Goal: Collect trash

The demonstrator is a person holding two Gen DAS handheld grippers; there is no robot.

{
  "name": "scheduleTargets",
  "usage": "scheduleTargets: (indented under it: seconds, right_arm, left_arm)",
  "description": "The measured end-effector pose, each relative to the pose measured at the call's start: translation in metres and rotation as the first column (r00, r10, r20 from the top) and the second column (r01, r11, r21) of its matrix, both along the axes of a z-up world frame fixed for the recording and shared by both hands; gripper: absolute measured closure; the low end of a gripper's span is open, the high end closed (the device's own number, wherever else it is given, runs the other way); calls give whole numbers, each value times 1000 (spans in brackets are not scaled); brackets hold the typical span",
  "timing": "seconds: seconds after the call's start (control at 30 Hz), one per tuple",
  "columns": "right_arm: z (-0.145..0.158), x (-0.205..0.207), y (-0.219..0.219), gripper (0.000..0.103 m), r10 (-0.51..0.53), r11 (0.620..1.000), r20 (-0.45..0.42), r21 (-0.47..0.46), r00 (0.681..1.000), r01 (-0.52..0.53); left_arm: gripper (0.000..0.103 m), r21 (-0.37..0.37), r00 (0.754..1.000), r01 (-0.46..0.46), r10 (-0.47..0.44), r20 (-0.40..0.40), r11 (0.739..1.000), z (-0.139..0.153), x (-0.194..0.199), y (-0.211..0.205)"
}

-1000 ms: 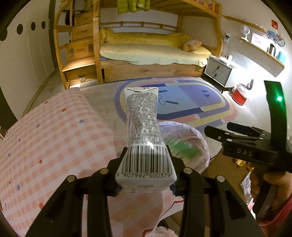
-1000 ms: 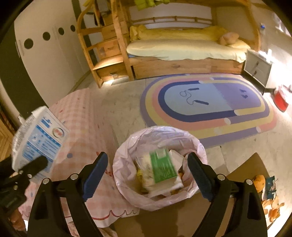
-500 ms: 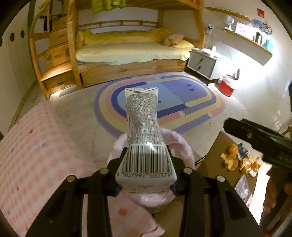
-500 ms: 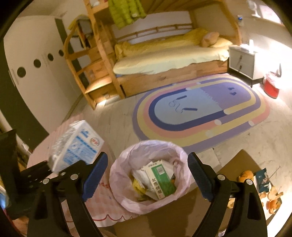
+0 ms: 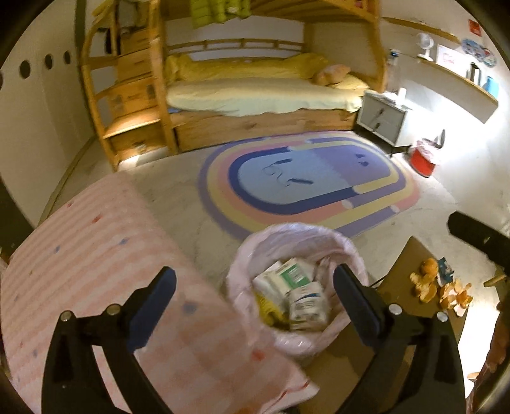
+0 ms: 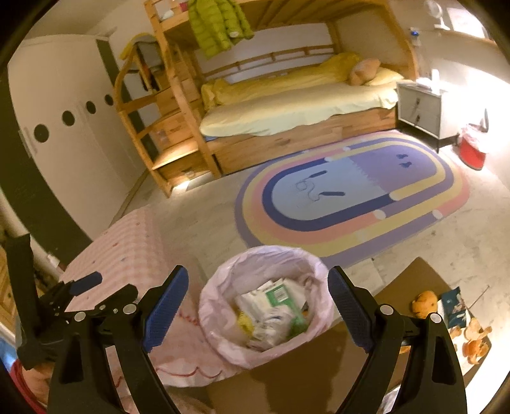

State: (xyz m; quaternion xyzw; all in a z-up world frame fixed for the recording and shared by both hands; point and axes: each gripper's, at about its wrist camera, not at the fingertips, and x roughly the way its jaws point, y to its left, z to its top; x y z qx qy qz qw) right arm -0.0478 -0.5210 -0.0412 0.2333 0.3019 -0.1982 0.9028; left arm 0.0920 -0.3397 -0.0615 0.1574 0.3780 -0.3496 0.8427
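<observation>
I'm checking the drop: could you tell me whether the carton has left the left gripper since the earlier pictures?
Yes. The left gripper is open and empty; the carton now lies down inside the bag-lined bin.

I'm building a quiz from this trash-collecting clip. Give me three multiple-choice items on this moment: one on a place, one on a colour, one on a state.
1. Where do the orange peels lie?
A. on the rug
B. on the brown surface right of the trash bag
C. on the bed

2. What colour is the jacket hanging from the upper bunk?
A. red
B. blue
C. green

3. How is the left gripper?
A. open and empty
B. shut on a carton
C. shut on the bag

Answers: 1 B, the peels sit right of the trash bag; 2 C, it shows lime green; 3 A, its jaws stand wide apart with nothing between them.
</observation>
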Motion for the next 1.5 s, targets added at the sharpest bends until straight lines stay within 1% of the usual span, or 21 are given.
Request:
scheduleTargets:
  seconds: [0.2, 0.3, 0.37, 0.47, 0.57, 0.63, 0.7, 0.8, 0.83, 0.9, 0.93, 1.07, 1.13, 1.33, 1.43, 1.5]
  right_arm:
    - [17, -3, 38, 14, 94, 996, 6, 5, 996, -94]
    - [27, -4, 61, 14, 151, 988, 4, 6, 988, -151]
    - [34, -5, 80, 13, 210, 978, 2, 3, 978, -210]
    - [44, -4, 107, 12, 290, 957, -9, 11, 957, -290]
    - [55, -8, 135, 11, 345, 938, -4, -30, 939, -345]
    - [62, -8, 154, 11, 387, 920, -9, -71, 922, -386]
    - [68, -7, 170, 10, 425, 901, -12, -97, 905, -424]
    - [75, -7, 187, 9, 460, 881, -33, -111, 887, -461]
    - [78, -7, 194, 9, 476, 871, -34, -117, 879, -477]
    - [84, -10, 206, 9, 506, 853, -32, -125, 862, -506]
    - [87, -11, 210, 9, 516, 847, -32, -129, 856, -515]
    - [99, -17, 228, 9, 548, 823, -33, -154, 836, -546]
    - [105, -19, 236, 9, 562, 811, -38, -172, 826, -559]
    - [109, -22, 252, 9, 595, 779, -53, -207, 802, -592]
    - [108, -20, 257, 9, 604, 773, -51, -204, 795, -600]
    - [107, -19, 259, 9, 608, 771, -53, -201, 792, -605]
  left_arm:
    - [7, 27, 997, -75, 75, -15, 997, 12, -8, 51]
    - [7, 67, 992, -123, 125, -19, 990, 19, -14, 76]
    - [7, 77, 987, -154, 157, -25, 985, 23, -19, 95]
    - [7, 88, 977, -211, 213, -9, 973, 33, -27, 125]
    - [7, 63, 967, -254, 255, -2, 965, 44, -39, 156]
    - [7, 54, 956, -293, 294, -5, 955, 48, -47, 177]
    - [7, 57, 939, -344, 345, -9, 937, 52, -53, 198]
    - [7, 47, 913, -408, 408, -1, 912, 59, -65, 228]
    - [7, 35, 900, -435, 436, 4, 900, 63, -71, 240]
    - [7, 20, 884, -468, 468, 11, 884, 70, -78, 255]
    - [7, 17, 872, -490, 490, 21, 872, 74, -83, 265]
    - [7, 23, 839, -544, 543, 47, 839, 82, -96, 289]
    - [7, 20, 821, -571, 570, 48, 821, 85, -102, 302]
    - [7, 10, 781, -623, 622, 50, 782, 90, -112, 327]
    - [7, 2, 770, -637, 636, 54, 771, 93, -115, 332]
    - [7, 0, 768, -639, 638, 57, 769, 94, -117, 333]
